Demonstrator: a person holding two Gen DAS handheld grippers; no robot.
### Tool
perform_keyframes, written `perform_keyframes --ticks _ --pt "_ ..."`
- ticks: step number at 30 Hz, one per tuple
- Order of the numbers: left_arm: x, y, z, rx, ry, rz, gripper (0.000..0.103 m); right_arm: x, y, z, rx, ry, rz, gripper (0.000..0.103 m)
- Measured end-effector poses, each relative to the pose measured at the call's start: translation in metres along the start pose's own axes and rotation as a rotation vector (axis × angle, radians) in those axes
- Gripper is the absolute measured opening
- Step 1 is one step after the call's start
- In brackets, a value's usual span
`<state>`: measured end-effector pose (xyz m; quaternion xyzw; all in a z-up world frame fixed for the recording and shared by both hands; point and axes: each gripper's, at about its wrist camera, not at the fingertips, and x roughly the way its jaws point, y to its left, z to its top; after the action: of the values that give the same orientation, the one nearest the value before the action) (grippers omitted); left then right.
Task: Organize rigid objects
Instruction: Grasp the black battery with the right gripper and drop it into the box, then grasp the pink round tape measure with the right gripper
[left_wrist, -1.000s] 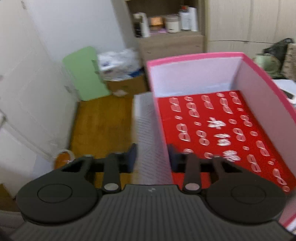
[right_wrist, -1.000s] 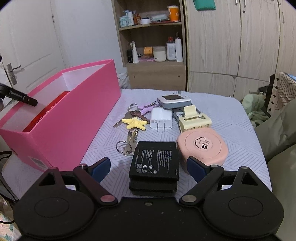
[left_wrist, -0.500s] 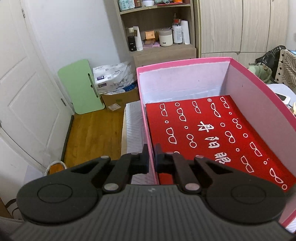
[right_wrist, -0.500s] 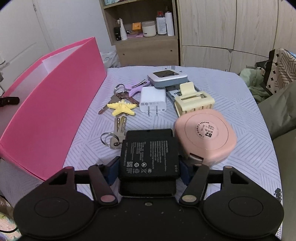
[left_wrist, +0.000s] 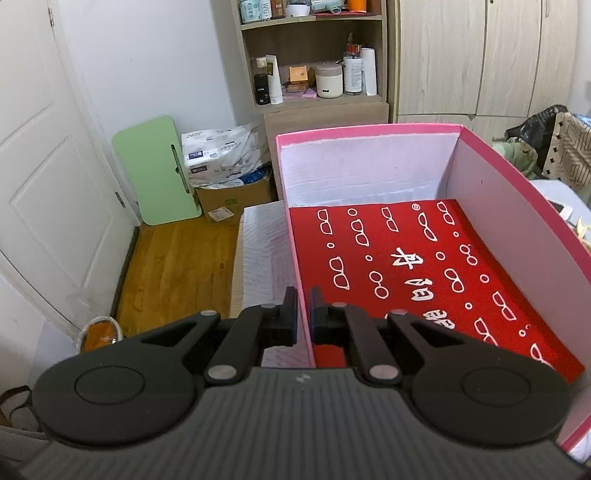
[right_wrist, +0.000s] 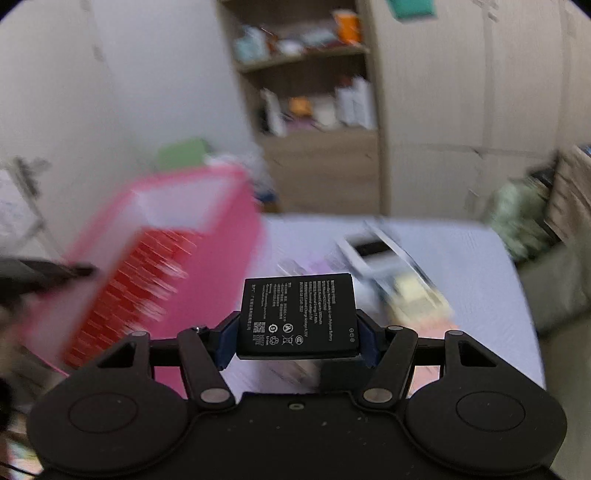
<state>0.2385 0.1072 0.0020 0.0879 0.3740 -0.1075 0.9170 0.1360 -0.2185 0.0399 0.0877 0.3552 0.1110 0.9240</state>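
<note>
my left gripper (left_wrist: 303, 312) has its fingers pinched tight on the near side wall of the pink box (left_wrist: 369, 131), one finger outside and one inside over the red printed liner (left_wrist: 424, 273). my right gripper (right_wrist: 297, 334) has just closed its fingers onto the black battery (right_wrist: 297, 317), which sits level between the blue pads, lifted clear of the worktop (right_wrist: 480, 266). the rest of that view is smeared, the box to the left, blurred small items behind the battery.

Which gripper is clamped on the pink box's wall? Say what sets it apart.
The left gripper: it pinches the pink box by its side wall, while the right gripper holds a black battery.
</note>
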Motion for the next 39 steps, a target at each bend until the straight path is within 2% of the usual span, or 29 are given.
perform_keyframes --ticks 3,5,7,10,14,17,20,24,28,30,33,35,39 --pt "0.003 0.003 0.000 -0.018 -0.007 -0.022 0.006 0.012 0.034 0.032 -0.050 0.024 0.160 0.068" --pt "0.005 0.006 0.000 -0.033 -0.005 -0.026 0.006 0.039 0.053 0.051 -0.046 0.111 0.241 0.068" --pt "0.006 0.008 0.000 -0.043 -0.007 -0.031 0.006 0.073 0.071 0.063 -0.035 0.210 0.278 0.068" --pt "0.006 0.006 0.000 -0.056 -0.010 -0.023 0.006 0.127 0.088 0.074 -0.001 0.328 0.288 0.068" --pt "0.007 0.007 0.000 -0.071 -0.011 -0.028 0.006 0.195 0.091 0.075 0.138 0.457 0.282 0.068" --pt "0.005 0.008 -0.002 -0.082 -0.013 -0.032 0.006 0.230 0.092 0.066 0.217 0.487 0.256 0.068" --pt "0.005 0.009 -0.001 -0.086 -0.013 -0.032 0.006 0.242 0.093 0.064 0.277 0.461 0.266 0.071" --pt "0.004 0.006 -0.002 -0.078 -0.013 -0.029 0.006 0.242 0.091 0.068 0.328 0.487 0.285 0.077" --pt "0.003 0.009 -0.003 -0.095 -0.019 -0.044 0.007 0.219 0.089 0.073 0.275 0.485 0.279 0.077" --pt "0.003 0.010 -0.003 -0.099 -0.020 -0.049 0.007 0.187 0.089 0.075 0.228 0.447 0.281 0.077" --pt "0.003 0.010 -0.004 -0.098 -0.019 -0.046 0.007 0.136 0.088 0.078 0.151 0.361 0.327 0.077" --pt "0.003 0.009 -0.003 -0.091 -0.017 -0.039 0.007 0.101 0.082 0.075 0.123 0.310 0.322 0.077" --pt "0.003 0.010 -0.003 -0.090 -0.020 -0.043 0.007 0.048 0.053 0.064 0.086 0.235 0.212 0.077"
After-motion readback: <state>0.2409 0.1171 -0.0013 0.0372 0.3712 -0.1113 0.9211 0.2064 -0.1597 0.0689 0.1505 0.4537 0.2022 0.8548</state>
